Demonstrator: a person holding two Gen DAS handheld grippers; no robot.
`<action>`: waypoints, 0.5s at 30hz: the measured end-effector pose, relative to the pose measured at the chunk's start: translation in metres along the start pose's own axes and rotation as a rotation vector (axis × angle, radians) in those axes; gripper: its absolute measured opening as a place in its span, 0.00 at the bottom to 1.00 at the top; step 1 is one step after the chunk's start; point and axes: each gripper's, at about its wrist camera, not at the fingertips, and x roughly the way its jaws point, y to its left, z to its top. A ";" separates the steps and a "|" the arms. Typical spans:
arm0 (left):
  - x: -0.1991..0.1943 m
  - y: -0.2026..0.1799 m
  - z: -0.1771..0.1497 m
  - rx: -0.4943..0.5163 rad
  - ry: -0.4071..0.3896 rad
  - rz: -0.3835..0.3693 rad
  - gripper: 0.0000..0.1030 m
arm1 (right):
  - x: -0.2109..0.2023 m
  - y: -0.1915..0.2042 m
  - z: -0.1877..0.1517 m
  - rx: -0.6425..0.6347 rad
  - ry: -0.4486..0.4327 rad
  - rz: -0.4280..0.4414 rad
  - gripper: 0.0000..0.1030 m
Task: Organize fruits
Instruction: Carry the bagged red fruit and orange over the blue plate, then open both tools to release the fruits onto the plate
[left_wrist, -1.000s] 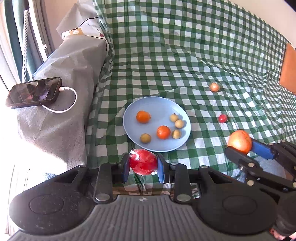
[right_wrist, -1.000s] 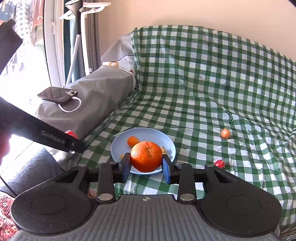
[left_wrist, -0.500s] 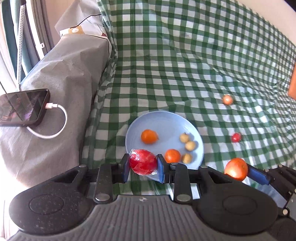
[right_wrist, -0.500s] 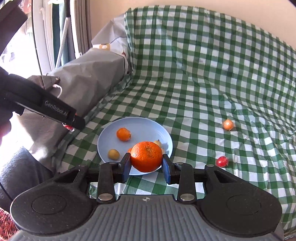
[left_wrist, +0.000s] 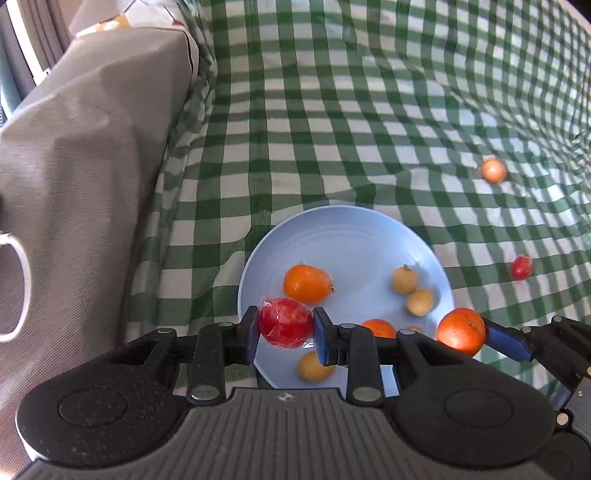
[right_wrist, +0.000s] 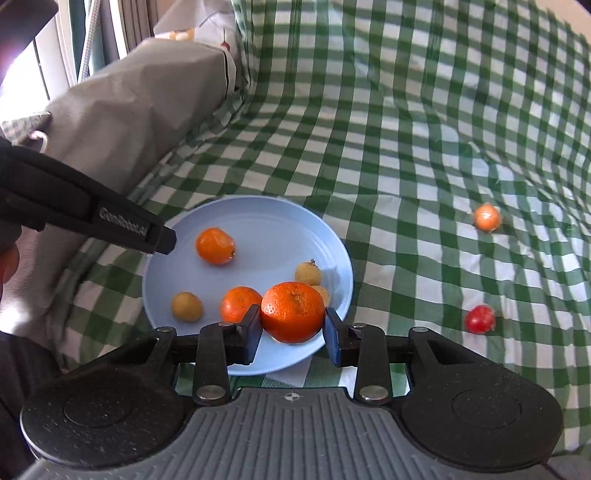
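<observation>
Fruit fills both grippers. The left gripper (left_wrist: 285, 329) has its jaws clamped on a red fruit (left_wrist: 286, 323) in clear wrap, the blue pads pressing on either side, so the fruit sits squarely between them over the near left part of the blue plate (left_wrist: 343, 236). The right gripper (right_wrist: 291, 328) grips an orange (right_wrist: 292, 312) the same way, centred between its pads above the plate's near edge. On the plate lie two smaller oranges (right_wrist: 215, 246) and several pale round fruits (right_wrist: 187, 307). Two more fruits rest loose on the green checked cloth (right_wrist: 388, 110) to the right of the plate, well apart from it: a peach-coloured one (right_wrist: 487, 217) farther back and a small red one (right_wrist: 479, 319) nearer.
</observation>
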 end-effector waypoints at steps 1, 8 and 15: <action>0.005 0.000 0.002 0.001 0.004 0.004 0.32 | 0.006 0.000 0.001 0.000 0.006 0.005 0.36; 0.037 -0.009 0.011 0.031 0.021 0.036 0.41 | 0.037 0.002 0.010 -0.004 0.031 0.005 0.36; 0.006 -0.016 0.002 0.074 -0.069 0.020 1.00 | 0.040 0.003 0.019 0.004 0.014 -0.021 0.86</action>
